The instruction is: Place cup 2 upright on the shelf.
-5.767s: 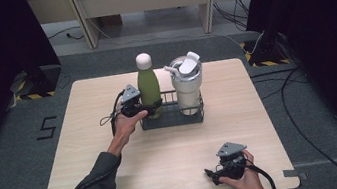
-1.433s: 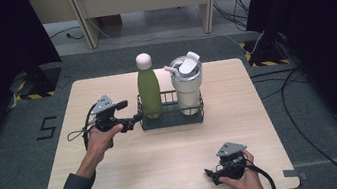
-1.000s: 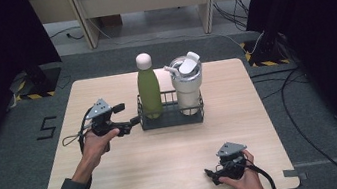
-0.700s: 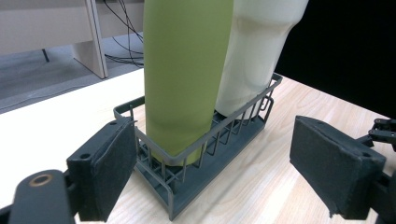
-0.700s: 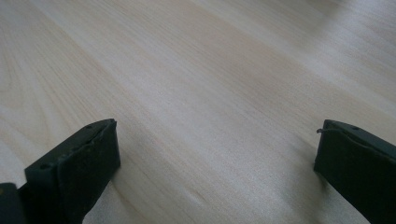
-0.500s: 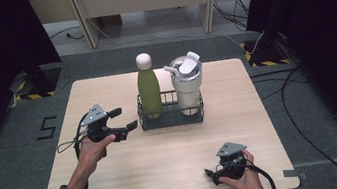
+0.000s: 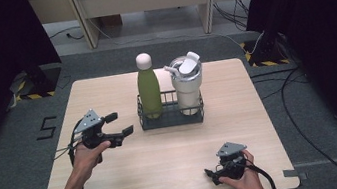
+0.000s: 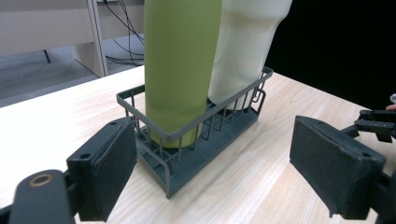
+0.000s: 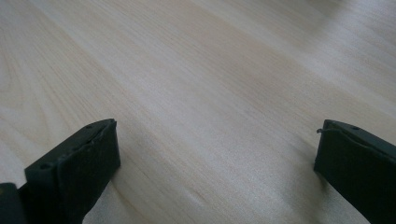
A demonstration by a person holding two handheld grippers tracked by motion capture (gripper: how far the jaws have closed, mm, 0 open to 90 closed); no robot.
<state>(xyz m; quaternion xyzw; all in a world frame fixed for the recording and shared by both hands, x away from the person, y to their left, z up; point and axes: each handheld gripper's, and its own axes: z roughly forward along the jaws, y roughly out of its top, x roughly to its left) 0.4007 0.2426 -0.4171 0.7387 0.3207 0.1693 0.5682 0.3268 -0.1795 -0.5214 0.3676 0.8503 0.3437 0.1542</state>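
The left gripper (image 7: 114,125) is hovering, jaws spread and empty, with the green bottle (image 7: 149,93) standing in the wire basket (image 7: 172,120) just beyond its fingertips. The right gripper (image 7: 220,171) is resting with its jaws spread too. For a good regrasp, I'd centre both pads on the bottle's body above the rim.

Even overhead light brightens the table (image 7: 167,165); the surroundings fall to near black. Soft shadows lie beneath the basket (image 8: 196,154). The high view is slightly soft. In the right gripper view a pale sheen crosses the wood, and near edges blur.
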